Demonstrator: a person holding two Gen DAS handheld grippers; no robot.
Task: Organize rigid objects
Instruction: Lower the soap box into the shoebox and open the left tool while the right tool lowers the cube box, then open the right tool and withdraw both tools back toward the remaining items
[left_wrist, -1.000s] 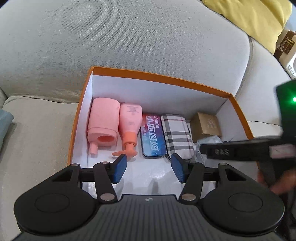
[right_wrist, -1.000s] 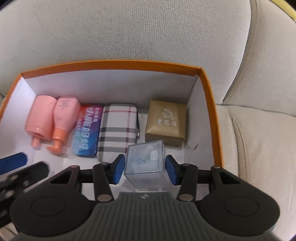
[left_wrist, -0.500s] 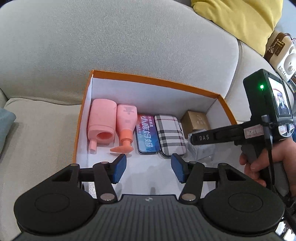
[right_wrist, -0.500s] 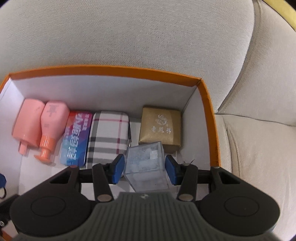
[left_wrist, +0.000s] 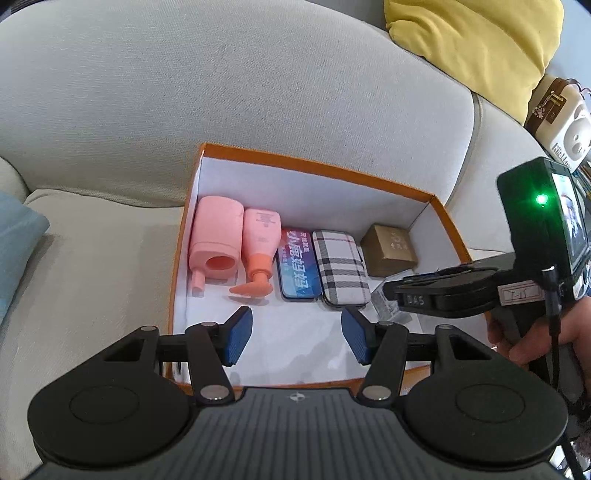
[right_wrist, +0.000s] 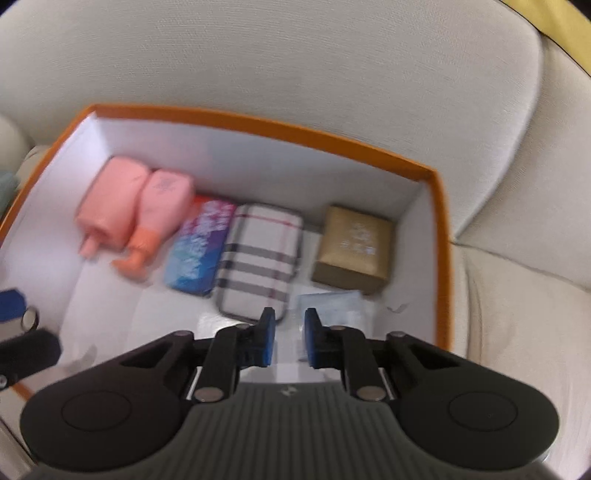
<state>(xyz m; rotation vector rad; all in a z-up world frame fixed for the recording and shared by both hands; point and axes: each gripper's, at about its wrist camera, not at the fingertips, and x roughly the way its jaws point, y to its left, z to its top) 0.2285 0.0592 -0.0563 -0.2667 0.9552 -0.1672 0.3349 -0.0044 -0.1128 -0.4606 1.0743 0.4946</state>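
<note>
An orange-rimmed white box (left_wrist: 314, 170) (right_wrist: 258, 122) sits on a sofa. Inside, in a row, lie a pink cup (left_wrist: 216, 240), a pink pump bottle (left_wrist: 258, 254), a blue pack (left_wrist: 297, 267), a plaid case (left_wrist: 341, 267) and a gold box (left_wrist: 391, 245). A clear plastic cube (right_wrist: 332, 301) lies on the box floor in front of the gold box (right_wrist: 352, 249). My right gripper (right_wrist: 288, 341) is above the box floor, empty, its jaws narrowed with a small gap; the cube is just beyond its tips. My left gripper (left_wrist: 297, 338) is open and empty over the box's near side.
The grey sofa backrest (left_wrist: 221, 92) rises behind the box. A yellow cushion (left_wrist: 480, 40) lies at the upper right and a blue cushion (left_wrist: 14, 243) at the left. The right gripper's body and the hand holding it (left_wrist: 517, 288) cross the box's right edge.
My right gripper let go of the clear cube, which now lies in the box, and drew back with its jaws narrowed. My left gripper pulled back and up slightly.
</note>
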